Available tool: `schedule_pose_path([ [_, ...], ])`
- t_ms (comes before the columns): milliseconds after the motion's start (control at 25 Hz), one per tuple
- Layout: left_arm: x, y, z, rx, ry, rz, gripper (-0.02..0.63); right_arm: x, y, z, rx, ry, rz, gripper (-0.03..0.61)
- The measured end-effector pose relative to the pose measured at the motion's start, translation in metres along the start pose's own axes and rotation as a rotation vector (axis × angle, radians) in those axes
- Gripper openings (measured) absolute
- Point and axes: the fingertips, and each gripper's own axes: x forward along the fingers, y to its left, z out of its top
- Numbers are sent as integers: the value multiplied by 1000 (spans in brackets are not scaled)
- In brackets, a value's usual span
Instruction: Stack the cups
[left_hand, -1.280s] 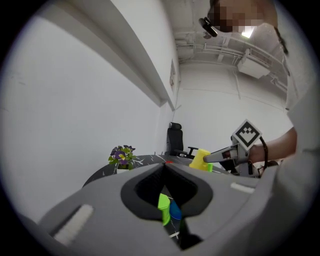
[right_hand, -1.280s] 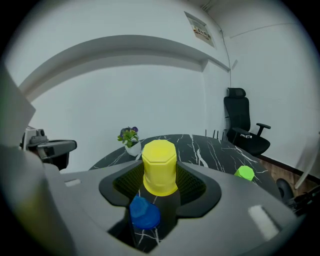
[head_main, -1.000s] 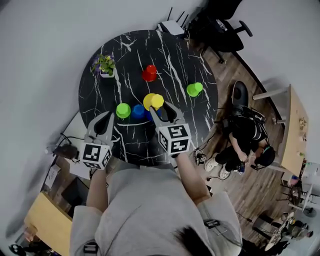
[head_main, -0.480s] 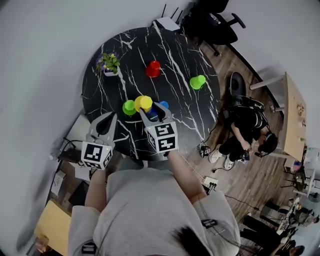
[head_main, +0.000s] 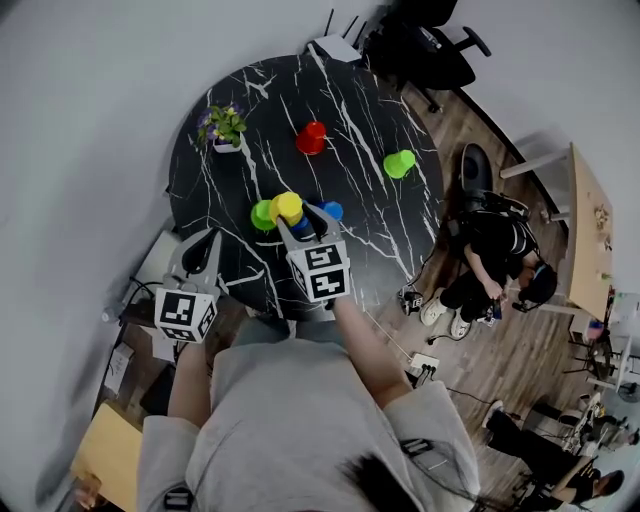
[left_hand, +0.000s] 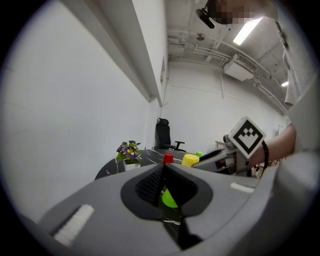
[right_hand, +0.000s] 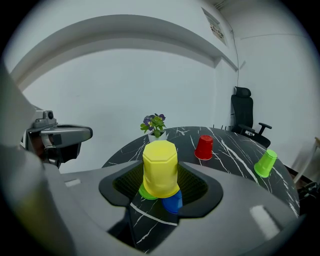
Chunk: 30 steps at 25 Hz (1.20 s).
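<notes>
My right gripper is shut on an upside-down yellow cup, held by its sides just above the black marble table. Right behind and below it stand a green cup and a blue cup, both partly hidden by the yellow one. A red cup stands further back and a light green cup far right. My left gripper is shut and empty at the table's near left edge, short of the green cup.
A small potted plant sits at the table's far left rim. An office chair stands behind the table. A person in dark clothes sits on the wooden floor to the right.
The right gripper has carried the yellow cup left and lower, from beside the blue cup to over the green and blue ones. The left gripper has drawn back toward the table's edge.
</notes>
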Motion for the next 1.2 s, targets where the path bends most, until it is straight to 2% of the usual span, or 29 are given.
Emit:
schedule_pose_path([
  [280, 10, -4, 6, -3, -10, 2, 58, -12, 1, 9, 7, -32, 47, 204],
  [480, 22, -11, 14, -1, -28, 12, 58, -43, -24, 25, 16, -96, 49, 203],
  [800, 45, -29, 32, -18, -62, 52, 58, -82, -128, 37, 56, -148, -89, 202],
  [1000, 59, -46, 36, -31, -67, 83, 58, -87, -208, 29, 87, -110, -171, 204],
  [1200, 67, -61, 34, -36, -54, 129, 58, -74, -279, 3, 131, -38, -248, 206],
])
